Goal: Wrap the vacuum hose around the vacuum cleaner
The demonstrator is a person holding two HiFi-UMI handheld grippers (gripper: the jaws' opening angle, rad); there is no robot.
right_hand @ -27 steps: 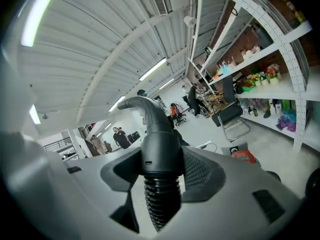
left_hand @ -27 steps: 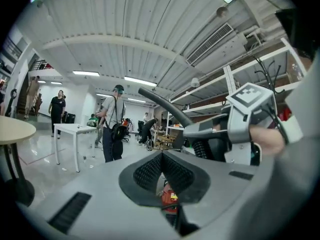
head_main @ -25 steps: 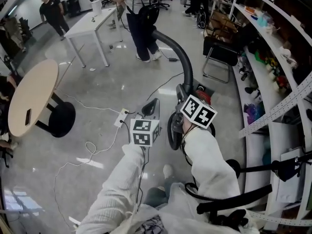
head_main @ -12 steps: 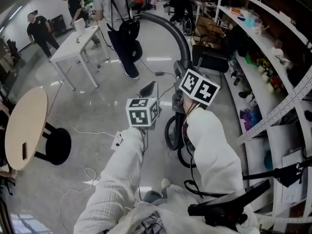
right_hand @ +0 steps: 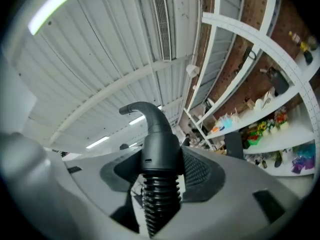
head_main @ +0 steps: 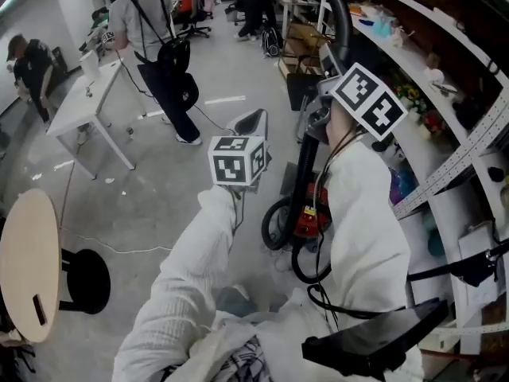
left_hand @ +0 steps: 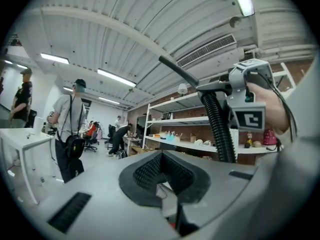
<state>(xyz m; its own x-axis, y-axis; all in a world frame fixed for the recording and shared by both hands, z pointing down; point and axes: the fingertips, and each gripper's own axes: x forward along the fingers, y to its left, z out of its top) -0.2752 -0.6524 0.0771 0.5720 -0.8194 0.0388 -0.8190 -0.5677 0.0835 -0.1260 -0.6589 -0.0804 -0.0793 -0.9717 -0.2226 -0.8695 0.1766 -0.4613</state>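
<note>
My right gripper (right_hand: 161,171), clamped on the black ribbed vacuum hose (right_hand: 159,204), has risen (slack for wrapping); left gripper (left_hand: 161,181) closed, empty.

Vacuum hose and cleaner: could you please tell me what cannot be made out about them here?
1. Vacuum cleaner: head view, mostly hidden behind the right sleeve; absent from both gripper views.
2. Vacuum hose: right gripper view, lower run cut off by the bottom edge; head view, top cut off by the upper edge.
3. Right gripper: head view, jaws hidden behind its marker cube.
</note>
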